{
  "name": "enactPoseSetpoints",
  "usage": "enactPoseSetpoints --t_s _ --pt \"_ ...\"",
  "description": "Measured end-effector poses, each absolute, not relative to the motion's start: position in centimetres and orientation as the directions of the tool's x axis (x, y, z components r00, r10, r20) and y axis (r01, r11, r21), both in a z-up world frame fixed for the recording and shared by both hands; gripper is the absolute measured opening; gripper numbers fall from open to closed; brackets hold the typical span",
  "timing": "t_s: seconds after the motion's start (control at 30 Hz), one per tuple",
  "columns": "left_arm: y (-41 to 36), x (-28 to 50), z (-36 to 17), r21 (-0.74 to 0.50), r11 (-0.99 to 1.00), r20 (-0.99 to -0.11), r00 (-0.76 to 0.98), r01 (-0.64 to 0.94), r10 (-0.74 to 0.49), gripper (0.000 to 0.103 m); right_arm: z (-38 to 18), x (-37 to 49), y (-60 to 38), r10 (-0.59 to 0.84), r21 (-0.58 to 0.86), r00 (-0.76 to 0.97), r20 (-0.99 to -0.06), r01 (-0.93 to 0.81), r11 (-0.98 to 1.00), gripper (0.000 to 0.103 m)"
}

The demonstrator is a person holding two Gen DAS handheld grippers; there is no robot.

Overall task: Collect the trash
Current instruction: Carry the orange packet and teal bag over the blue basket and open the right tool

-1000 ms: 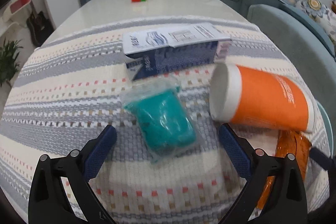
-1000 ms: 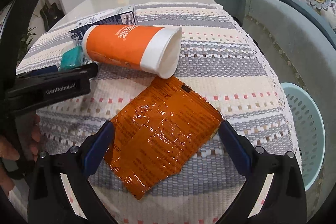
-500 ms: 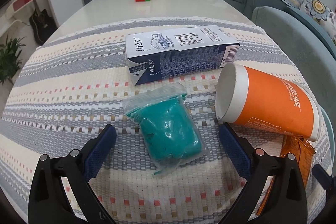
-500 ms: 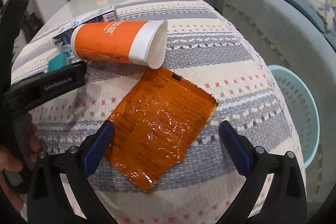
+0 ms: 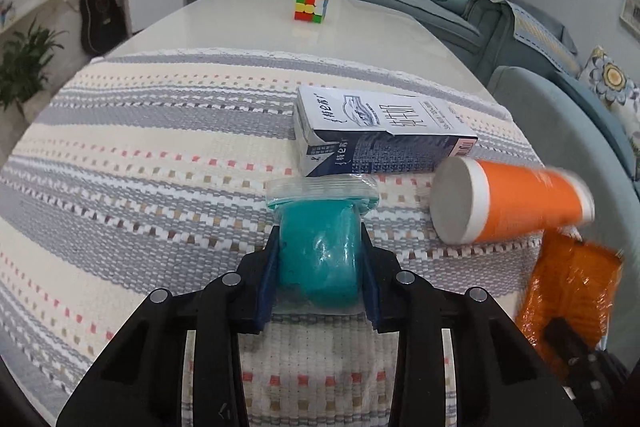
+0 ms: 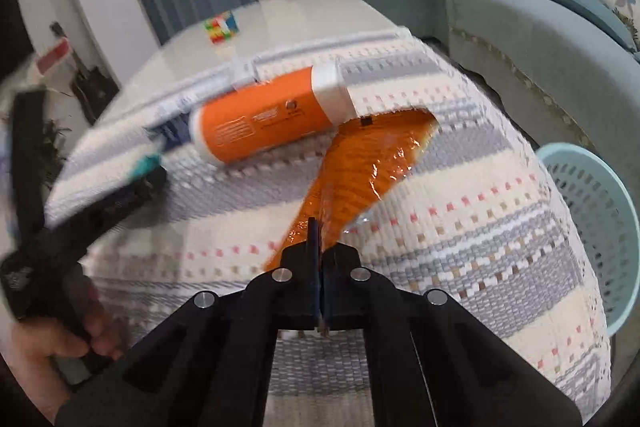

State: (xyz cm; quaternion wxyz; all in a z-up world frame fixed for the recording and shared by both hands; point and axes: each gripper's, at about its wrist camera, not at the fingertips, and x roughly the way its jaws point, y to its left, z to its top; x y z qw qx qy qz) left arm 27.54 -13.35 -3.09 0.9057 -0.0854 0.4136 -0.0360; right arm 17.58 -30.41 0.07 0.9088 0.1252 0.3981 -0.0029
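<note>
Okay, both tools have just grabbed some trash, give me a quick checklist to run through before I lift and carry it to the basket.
1. Left tool on the teal bag: ok, jaws closing, pads pressing its sides.
2. Right tool on the orange wrapper: ok, pinched at one end.
3. Wrapper clear of the orange cup: cannot tell, its far edge lies right against the cup.
4. Basket reachable: ok, open beside the table's right edge.
5. Carton left to collect: not ok, lying on the tablecloth.
</note>
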Motion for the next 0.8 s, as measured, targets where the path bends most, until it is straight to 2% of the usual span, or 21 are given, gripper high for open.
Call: enactPoseSetpoints --t_s 0.13,0.27,0.43,0.8 --pt "-12.9 26.8 -3.0 -0.168 0.986 -0.744 0.657 -0.008 -0.121 0.033 2.1 16.3 -31.1 0.153 0.273 0.731 -0.665 0.047 0.961 0.0" --pt "-13.4 25.3 -2.3 -0.084 0.996 -0.727 0.685 -0.007 -0.057 0.033 3.0 15.7 -32.4 0.169 0.296 0.75 -0.639 0.037 0.954 0.0" --pt "-14.2 23.5 -0.6 -0.075 0.997 -0.708 0.703 0.006 -0.058 0.033 4.0 14.6 -34.2 0.159 0.308 0.772 -0.615 0.049 0.95 0.0" --pt "-19.2 19.3 3.7 0.023 0.99 -0.643 0.76 0.136 -0.09 0.033 6.4 11.3 -37.3 0.091 0.234 0.832 -0.547 0.048 0.971 0.0"
